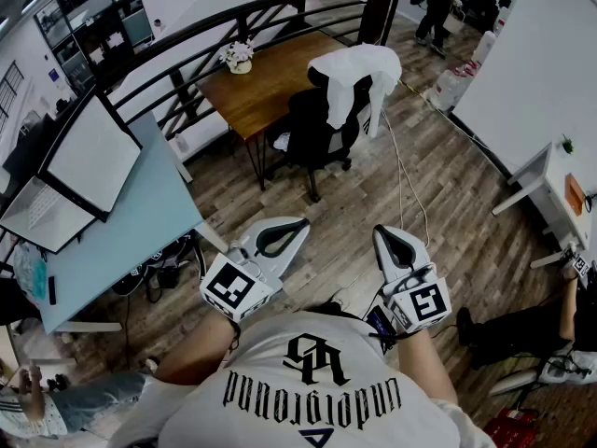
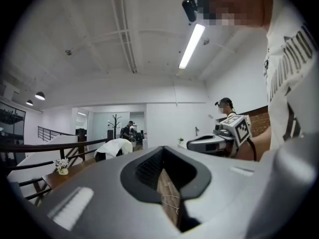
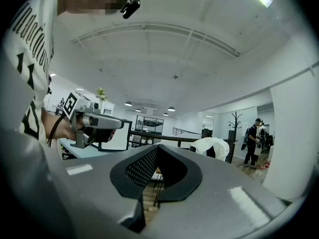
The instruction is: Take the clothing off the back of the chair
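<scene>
Clothing drapes the chair back, well apart from the closed, empty left gripper and right gripper; approach comes next.

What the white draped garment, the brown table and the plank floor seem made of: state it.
White garment: soft matte cloth, sagging in folds over the black chair. Brown table: wood or veneer, smooth, warm grain tone. Floor: wood-look planks with visible seams; solid wood or laminate, cannot tell.
</scene>
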The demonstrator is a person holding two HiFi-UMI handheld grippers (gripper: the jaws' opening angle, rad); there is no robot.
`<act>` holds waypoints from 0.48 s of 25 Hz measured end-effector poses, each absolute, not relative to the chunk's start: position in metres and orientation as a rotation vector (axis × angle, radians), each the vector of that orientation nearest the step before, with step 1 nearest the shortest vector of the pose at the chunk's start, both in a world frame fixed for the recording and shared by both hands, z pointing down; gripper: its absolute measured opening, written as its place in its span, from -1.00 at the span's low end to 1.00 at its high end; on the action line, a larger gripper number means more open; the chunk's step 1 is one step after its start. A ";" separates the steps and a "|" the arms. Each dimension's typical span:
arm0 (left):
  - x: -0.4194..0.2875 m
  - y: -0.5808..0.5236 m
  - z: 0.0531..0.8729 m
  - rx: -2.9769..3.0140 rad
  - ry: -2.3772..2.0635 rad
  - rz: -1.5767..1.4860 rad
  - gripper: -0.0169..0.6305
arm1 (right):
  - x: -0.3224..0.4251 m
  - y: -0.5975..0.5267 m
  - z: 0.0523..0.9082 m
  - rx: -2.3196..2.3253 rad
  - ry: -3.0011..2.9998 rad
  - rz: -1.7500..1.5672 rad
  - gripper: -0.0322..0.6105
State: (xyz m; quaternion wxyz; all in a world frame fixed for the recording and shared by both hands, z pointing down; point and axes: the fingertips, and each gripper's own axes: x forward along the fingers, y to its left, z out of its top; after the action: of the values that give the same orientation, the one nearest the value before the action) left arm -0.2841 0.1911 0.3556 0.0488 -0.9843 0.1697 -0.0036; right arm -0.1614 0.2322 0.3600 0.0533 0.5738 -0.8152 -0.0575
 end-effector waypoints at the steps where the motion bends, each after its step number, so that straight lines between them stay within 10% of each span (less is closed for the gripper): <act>1: -0.281 0.189 0.356 -3.002 0.517 -0.015 -0.79 | -0.159 0.230 0.360 1.743 -2.478 -0.174 -0.89; 12: -0.238 0.149 0.373 -3.039 0.527 -0.071 -0.79 | -0.112 0.194 0.369 1.726 -2.507 -0.110 -0.89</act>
State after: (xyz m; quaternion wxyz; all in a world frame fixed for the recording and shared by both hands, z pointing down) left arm -0.2377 0.1493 0.3731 0.0282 -0.9846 0.1707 -0.0231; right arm -0.1122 0.1944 0.3690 0.0479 0.5659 -0.8223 -0.0362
